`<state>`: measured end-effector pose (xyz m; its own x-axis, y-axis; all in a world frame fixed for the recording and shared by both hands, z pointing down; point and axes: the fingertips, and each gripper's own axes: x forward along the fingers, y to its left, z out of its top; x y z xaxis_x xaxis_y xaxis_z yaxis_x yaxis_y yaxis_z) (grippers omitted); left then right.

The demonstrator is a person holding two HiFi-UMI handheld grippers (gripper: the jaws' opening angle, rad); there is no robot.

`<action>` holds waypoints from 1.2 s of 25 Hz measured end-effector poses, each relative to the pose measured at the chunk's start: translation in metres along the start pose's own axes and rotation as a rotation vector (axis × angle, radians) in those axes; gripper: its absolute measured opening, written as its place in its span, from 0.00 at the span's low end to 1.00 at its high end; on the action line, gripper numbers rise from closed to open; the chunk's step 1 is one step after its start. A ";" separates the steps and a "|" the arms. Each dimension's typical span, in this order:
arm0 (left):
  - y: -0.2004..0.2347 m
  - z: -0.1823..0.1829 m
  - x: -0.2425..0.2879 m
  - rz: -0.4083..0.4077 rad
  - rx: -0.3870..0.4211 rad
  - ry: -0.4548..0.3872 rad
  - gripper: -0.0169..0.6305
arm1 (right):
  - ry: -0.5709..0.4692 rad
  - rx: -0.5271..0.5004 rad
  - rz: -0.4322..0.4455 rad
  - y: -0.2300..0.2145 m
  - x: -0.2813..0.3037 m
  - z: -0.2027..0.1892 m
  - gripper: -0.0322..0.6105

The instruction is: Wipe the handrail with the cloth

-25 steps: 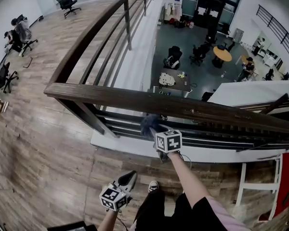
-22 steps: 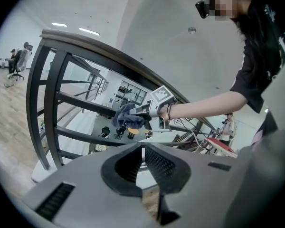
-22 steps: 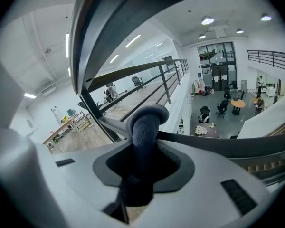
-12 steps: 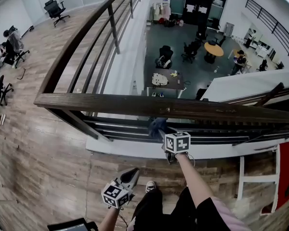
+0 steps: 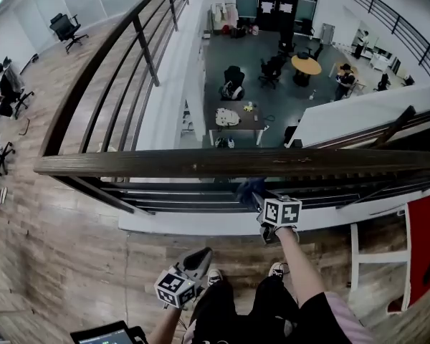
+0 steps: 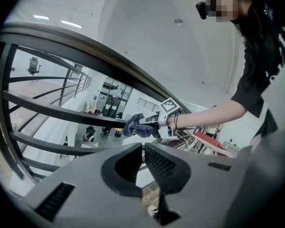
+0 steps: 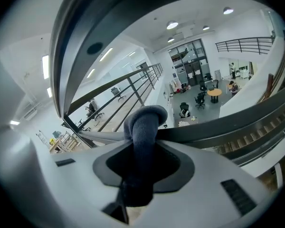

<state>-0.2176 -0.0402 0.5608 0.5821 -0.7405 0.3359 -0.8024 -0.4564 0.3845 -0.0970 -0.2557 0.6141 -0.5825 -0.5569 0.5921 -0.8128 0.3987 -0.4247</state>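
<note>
Head view, with both gripper views. The right gripper (image 5: 259,196) reaches forward to the railing, its jaws clenched on the dark blue cloth (image 7: 143,123), which bunches out beyond the jaw tips. The cloth sits just below the near edge of the wooden handrail (image 5: 165,162), right of the middle of the near span, level with the upper metal bars (image 5: 193,187). Whether the cloth touches the wood cannot be told from any view. The left gripper (image 5: 199,257) hangs low and near the person's legs, well apart from the railing, its jaws drawn together on nothing.

Progress, as a judgement: the cloth is in hand and brought to the rail, so the pickup is done. The wood shows no mark that separates wiped from unwiped stretches. The span to the left and right of the cloth, and the run leading far left, may all remain.
</note>
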 end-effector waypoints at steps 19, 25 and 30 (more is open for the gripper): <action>-0.159 0.009 0.182 -0.072 0.038 -0.014 0.03 | -0.061 0.059 -0.142 -0.281 -0.158 0.029 0.21; -0.219 0.007 0.231 -0.129 0.040 0.025 0.03 | -0.088 0.096 -0.225 -0.377 -0.219 0.037 0.21; -0.259 -0.003 0.277 -0.161 0.055 0.063 0.03 | -0.096 0.115 -0.312 -0.467 -0.270 0.035 0.21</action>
<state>0.1520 -0.1259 0.5569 0.7095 -0.6237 0.3280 -0.7030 -0.5944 0.3906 0.4400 -0.3172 0.6286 -0.2984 -0.7072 0.6410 -0.9434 0.1166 -0.3106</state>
